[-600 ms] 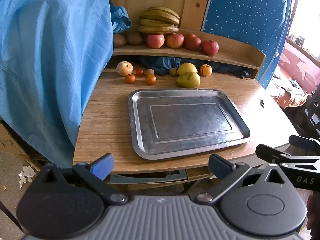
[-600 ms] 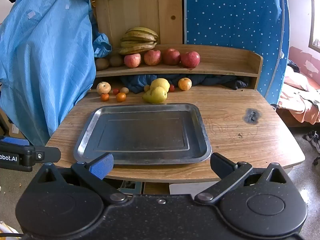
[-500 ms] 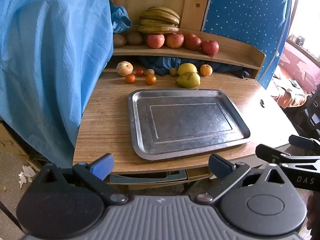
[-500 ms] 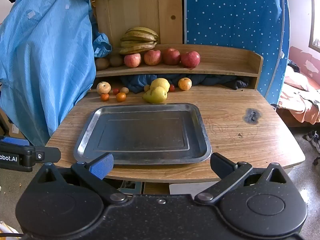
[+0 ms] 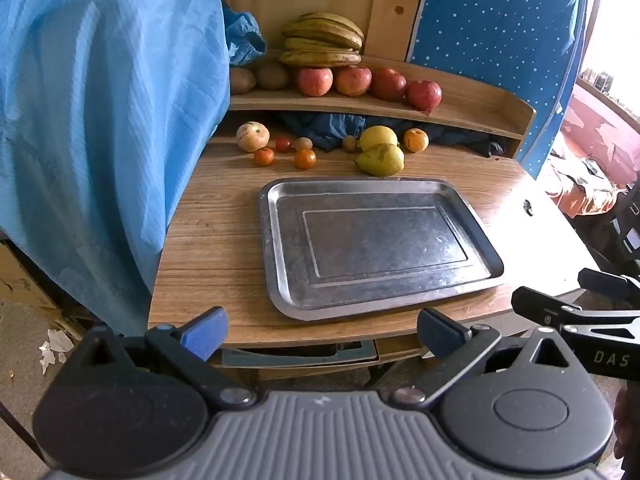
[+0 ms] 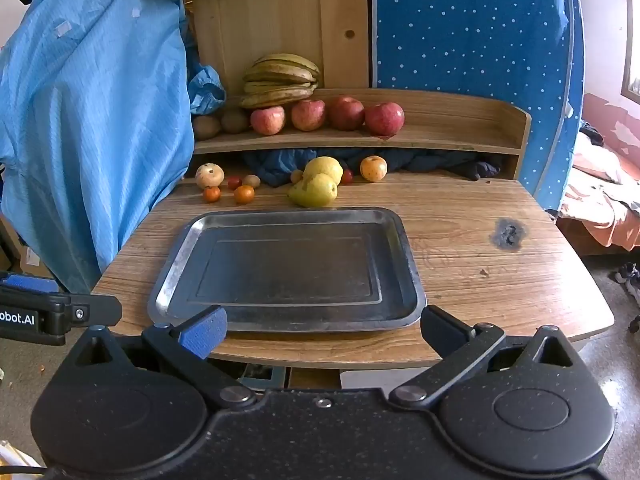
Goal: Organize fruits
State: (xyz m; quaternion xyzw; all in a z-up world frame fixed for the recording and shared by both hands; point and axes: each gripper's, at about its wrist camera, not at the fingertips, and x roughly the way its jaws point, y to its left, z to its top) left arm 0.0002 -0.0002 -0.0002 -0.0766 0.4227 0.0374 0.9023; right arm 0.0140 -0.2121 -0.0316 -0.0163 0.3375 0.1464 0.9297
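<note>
A lived-in room of a home, with a wooden table used as a fruit corner.

The wood-grain table (image 6: pixel 460 240) has a raised back shelf (image 6: pixel 440 128) holding a bunch of yellow-brown bananas (image 6: pixel 280 80) and a row of red apples (image 6: pixel 328 116); a light blue garment (image 6: pixel 92 120) hangs at the left, a blue white-dotted cloth (image 6: pixel 460 28) covers the wall behind, and a bed with rumpled pink-orange bedding (image 6: pixel 600 208) lies at the right under a window.
</note>
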